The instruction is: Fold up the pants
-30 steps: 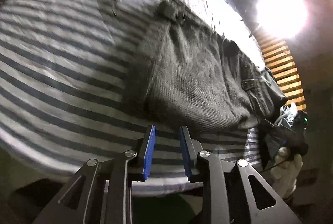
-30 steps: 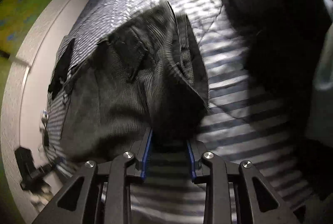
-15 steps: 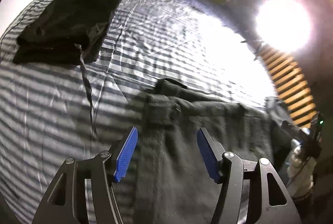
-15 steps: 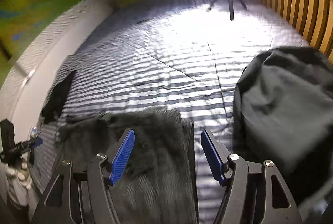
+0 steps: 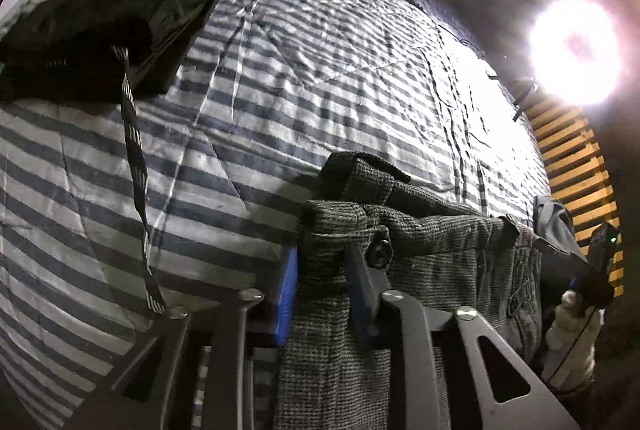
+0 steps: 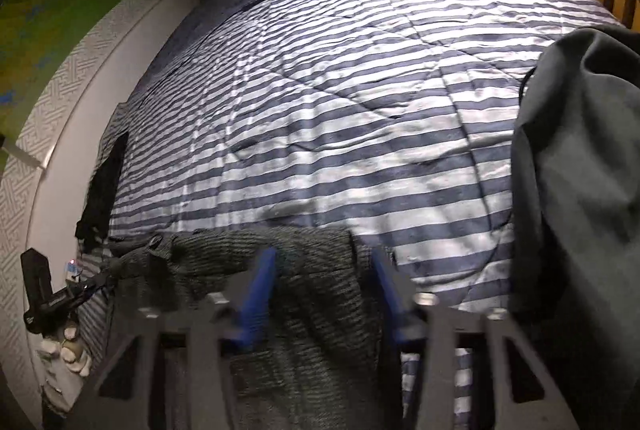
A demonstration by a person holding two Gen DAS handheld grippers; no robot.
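Striped blue-and-white quilt (image 5: 328, 70) spread over the bed, creased. Far left, a folded black garment (image 5: 100, 14) with a patterned strap (image 5: 134, 150) trailing near. Bright lamp (image 5: 574, 48) glaring far right, over wooden slats (image 5: 576, 166). Dark grey cloth heap (image 6: 580, 170) on the right.

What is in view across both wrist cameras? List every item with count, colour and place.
pants: 1, grey woven, near edge of bed
striped quilt: 1, blue and white, covers bed
folded dark garments: 1 stack, black, far left of bed
dark green-grey garment: 1 heap, right of bed
lamp: 1, bright white, right
slatted panel: 1, wooden, right
left gripper: blue pads, shut on pants' waistband
right gripper: blue pads, open, astride the pants
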